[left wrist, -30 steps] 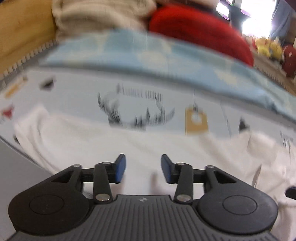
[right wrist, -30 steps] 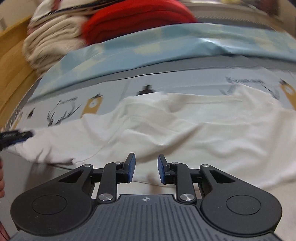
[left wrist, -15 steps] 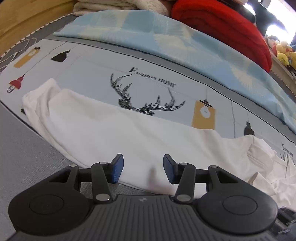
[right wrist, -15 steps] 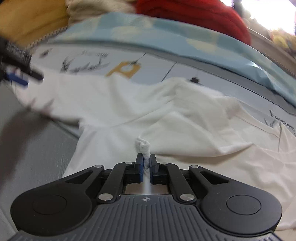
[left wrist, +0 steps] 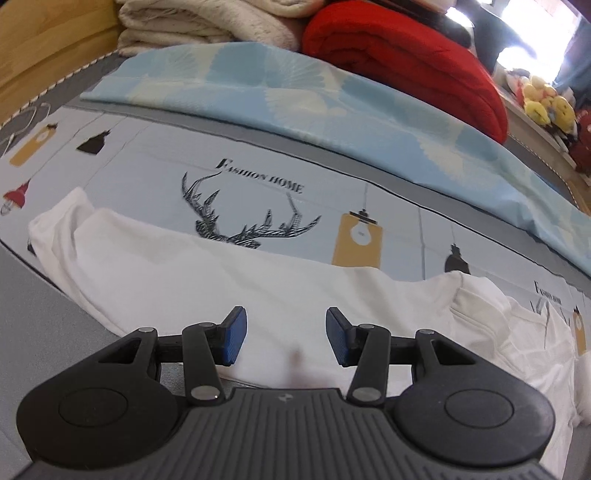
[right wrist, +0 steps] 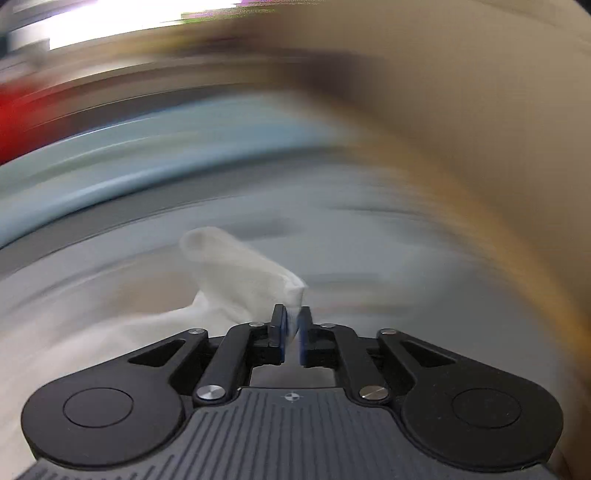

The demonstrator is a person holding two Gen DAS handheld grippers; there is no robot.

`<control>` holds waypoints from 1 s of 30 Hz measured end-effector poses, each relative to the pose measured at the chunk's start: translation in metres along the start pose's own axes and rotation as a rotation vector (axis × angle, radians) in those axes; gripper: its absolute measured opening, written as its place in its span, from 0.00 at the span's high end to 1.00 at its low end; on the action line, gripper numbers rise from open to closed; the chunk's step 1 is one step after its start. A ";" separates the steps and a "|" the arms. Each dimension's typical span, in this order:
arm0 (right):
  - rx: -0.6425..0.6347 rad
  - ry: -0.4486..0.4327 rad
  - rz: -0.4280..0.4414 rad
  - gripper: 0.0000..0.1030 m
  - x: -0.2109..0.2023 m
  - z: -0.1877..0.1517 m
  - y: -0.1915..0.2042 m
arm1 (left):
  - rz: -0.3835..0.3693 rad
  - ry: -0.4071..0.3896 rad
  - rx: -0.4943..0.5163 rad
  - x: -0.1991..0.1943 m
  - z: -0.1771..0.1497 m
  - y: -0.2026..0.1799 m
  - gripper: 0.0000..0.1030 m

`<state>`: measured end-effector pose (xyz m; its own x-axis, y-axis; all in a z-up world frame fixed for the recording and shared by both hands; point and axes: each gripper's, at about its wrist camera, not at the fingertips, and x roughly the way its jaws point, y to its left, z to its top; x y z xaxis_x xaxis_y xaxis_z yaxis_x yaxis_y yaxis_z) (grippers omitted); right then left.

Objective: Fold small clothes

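here, closest in the left wrist view, the left gripper [left wrist: 282, 338] is standing with its jaws spread wide, the blue pads [left wrist: 232, 335] well apart and nothing between them, hanging just over the near hem of the white shirt [left wrist: 207, 280]. the shirt is lying spread across the near part of the printed sheet [left wrist: 155, 162], one end reaching toward the sheet's left edge and the other bunching up near the right edge of the view. its near hem is overlapping onto the grey strip [left wrist: 33, 317] that is running along the bed's near edge. just beyond the shirt, a black antler print [left wrist: 251, 221] with lettering is showing on the sheet, and a yellow lamp print [left wrist: 357, 240] is sitting to its right, its lower edge partly covered by the cloth. farther back, a light blue quilt [left wrist: 295, 96] is lying folded across the bed, and behind it a cream blanket [left wrist: 207, 22] and a red blanket [left wrist: 406, 62] are piled against the wooden headboard [left wrist: 48, 48] at the far left corner. plush toys [left wrist: 546, 107] are sitting at the far right.

in the right wrist view, heavily smeared by motion, the right gripper [right wrist: 291, 328] is pinching a fold of the white shirt [right wrist: 243, 277] between nearly closed jaws that have just been opening a little, the cloth rising out of the pads and trailing down to the left. everything behind it is too blurred to tell apart.
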<state>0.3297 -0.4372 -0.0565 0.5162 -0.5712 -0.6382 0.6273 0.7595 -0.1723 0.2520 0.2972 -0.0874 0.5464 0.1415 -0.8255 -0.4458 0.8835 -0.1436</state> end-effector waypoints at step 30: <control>-0.364 0.469 0.666 0.60 -0.122 -0.240 -0.069 | -0.167 0.325 0.263 -0.100 -0.252 -0.025 0.50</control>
<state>0.0837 -0.3448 -0.1467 0.3661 0.1493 -0.9185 0.0173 0.9858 0.1672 0.0301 0.1488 -0.1389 0.3258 -0.1231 -0.9374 -0.1524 0.9717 -0.1806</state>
